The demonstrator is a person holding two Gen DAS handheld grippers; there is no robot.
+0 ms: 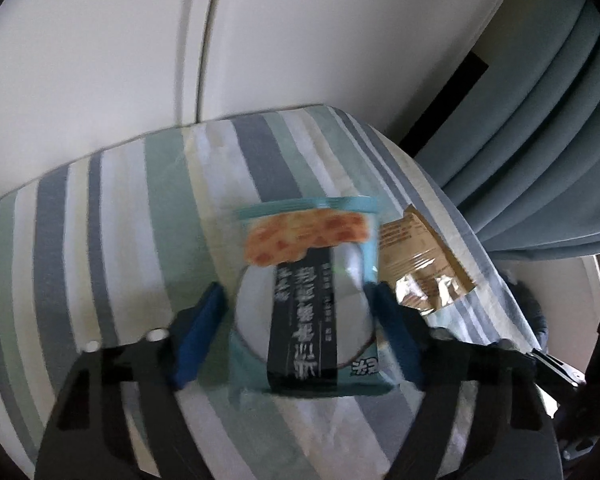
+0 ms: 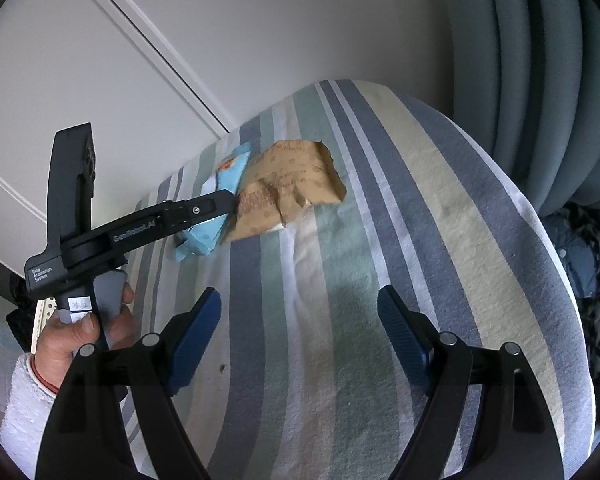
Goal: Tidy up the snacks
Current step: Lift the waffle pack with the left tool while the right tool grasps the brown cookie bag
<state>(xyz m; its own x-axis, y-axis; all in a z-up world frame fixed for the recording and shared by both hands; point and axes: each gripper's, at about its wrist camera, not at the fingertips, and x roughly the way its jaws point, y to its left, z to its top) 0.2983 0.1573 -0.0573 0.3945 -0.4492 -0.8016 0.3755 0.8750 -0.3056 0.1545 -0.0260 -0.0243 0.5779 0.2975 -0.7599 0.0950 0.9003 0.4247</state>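
Glossy blue plastic packet (image 1: pixel 308 300), crinkled matt brown paper packet (image 2: pixel 290 188), soft woven striped cloth (image 2: pixel 380 280).

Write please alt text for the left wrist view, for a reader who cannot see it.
A light blue snack packet sits between the blue jaws of the left gripper, above a striped cloth. A brown snack packet lies just right of it on the cloth, with a white wall behind and blue curtains at right.

light-blue snack packet (image 1: pixel 306 300); brown packet (image 2: pixel 290 188); striped, seemingly blue-green-cream sheet (image 2: pixel 380 240).
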